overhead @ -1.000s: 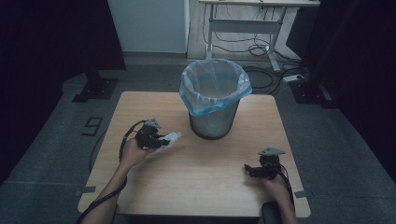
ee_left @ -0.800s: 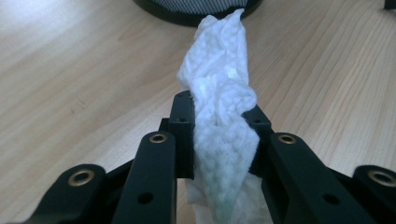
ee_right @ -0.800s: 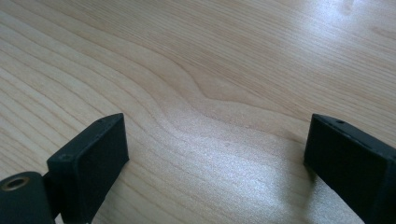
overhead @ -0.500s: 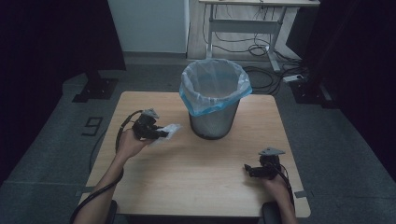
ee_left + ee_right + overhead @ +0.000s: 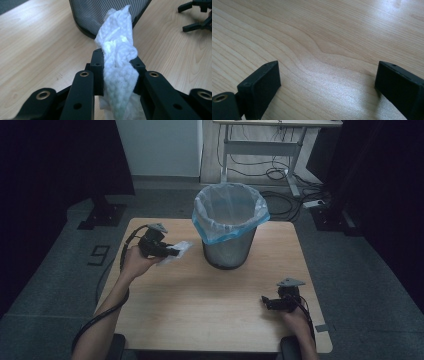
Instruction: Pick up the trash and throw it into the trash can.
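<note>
A light wooden table (image 5: 200, 310) carries a mesh bin (image 5: 229, 251).

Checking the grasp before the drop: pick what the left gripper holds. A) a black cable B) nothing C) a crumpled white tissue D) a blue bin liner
C: in the left gripper view the left gripper has its jaws closed on a crumpled white tissue, with the mesh bin just ahead of it.
</note>
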`<action>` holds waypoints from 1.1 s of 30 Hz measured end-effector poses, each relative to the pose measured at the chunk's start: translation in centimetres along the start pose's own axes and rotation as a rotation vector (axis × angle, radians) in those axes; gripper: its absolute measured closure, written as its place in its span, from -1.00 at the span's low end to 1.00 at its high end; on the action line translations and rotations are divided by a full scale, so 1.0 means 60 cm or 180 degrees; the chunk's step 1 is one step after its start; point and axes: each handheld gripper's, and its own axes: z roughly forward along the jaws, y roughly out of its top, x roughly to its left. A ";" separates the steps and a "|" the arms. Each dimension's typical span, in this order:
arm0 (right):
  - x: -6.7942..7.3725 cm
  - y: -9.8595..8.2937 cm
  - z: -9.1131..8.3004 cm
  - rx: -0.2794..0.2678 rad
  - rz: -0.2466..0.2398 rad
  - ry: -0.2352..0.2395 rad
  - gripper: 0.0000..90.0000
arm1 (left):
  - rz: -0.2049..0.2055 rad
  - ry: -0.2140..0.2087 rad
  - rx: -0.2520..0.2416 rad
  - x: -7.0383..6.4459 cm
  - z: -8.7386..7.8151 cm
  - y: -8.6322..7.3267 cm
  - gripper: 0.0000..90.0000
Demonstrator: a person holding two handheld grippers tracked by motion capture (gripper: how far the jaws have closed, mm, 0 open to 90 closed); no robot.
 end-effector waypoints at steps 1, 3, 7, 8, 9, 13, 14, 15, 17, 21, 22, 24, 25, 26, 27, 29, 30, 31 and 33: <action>0.000 0.000 0.000 0.0000 0.0000 0.0000 -0.87 | 0.0000 0.0006 -0.0005 0.000 -0.004 0.004 0.59; 0.000 0.000 0.000 -0.0001 0.0000 0.0000 -0.87 | 0.0007 0.0018 -0.0013 0.002 -0.013 0.011 0.59; 0.000 0.000 0.000 -0.0001 -0.0002 0.0000 -0.87 | 0.0004 0.0032 -0.0016 0.005 -0.029 0.026 0.59; 0.000 0.000 0.000 -0.0001 -0.0003 0.0000 -0.87 | -0.0004 0.0036 -0.0020 0.005 -0.033 0.030 0.59; 0.000 0.000 0.000 -0.0001 -0.0002 0.0000 -0.87 | -0.0005 0.0039 -0.0020 0.006 -0.037 0.034 0.59; 0.000 0.000 0.000 0.0000 -0.0001 0.0000 -0.87 | -0.0013 0.0049 -0.0040 0.008 -0.052 0.049 0.59; 0.000 0.000 0.000 -0.0001 -0.0003 0.0000 -0.87 | -0.0009 0.0054 -0.0040 0.008 -0.055 0.053 0.59; 0.000 0.000 0.000 -0.0002 -0.0003 0.0000 -0.87 | 0.0000 0.0061 -0.0030 0.007 -0.058 0.057 0.59; 0.000 0.000 0.000 -0.0002 -0.0005 0.0000 -0.87 | 0.0018 0.0080 -0.0021 0.006 -0.065 0.065 0.59; 0.000 0.000 0.000 0.0000 -0.0012 -0.0001 -0.87 | 0.0045 0.0082 -0.0018 0.003 -0.079 0.082 0.59; 0.000 0.000 0.000 -0.0003 -0.0004 0.0002 -0.87 | 0.0046 0.0082 -0.0023 0.003 -0.083 0.086 0.59; 0.000 0.000 0.000 -0.0003 -0.0003 0.0002 -0.87 | 0.0045 0.0078 -0.0034 0.003 -0.091 0.095 0.59; 0.000 0.000 0.000 -0.0003 -0.0003 0.0002 -0.87 | 0.0052 0.0084 -0.0035 0.003 -0.095 0.100 0.59; 0.000 0.000 0.000 -0.0004 -0.0004 0.0002 -0.87 | 0.0052 0.0085 -0.0041 0.002 -0.099 0.104 0.59; 0.000 0.000 0.000 -0.0003 -0.0003 0.0002 -0.87 | 0.0050 0.0082 -0.0052 0.002 -0.102 0.109 0.59; 0.000 0.000 0.000 -0.0004 -0.0005 0.0001 -0.87 | 0.0065 0.0084 -0.0058 0.000 -0.108 0.119 0.59; 0.000 0.000 0.000 -0.0004 -0.0005 0.0001 -0.87 | 0.0078 0.0077 -0.0061 -0.001 -0.111 0.124 0.59; 0.000 0.000 0.000 -0.0004 -0.0005 0.0002 -0.87 | 0.0075 0.0068 -0.0073 -0.003 -0.114 0.128 0.59; 0.000 0.000 0.000 -0.0004 -0.0005 0.0000 -0.87 | 0.0092 0.0072 -0.0085 -0.006 -0.119 0.139 0.59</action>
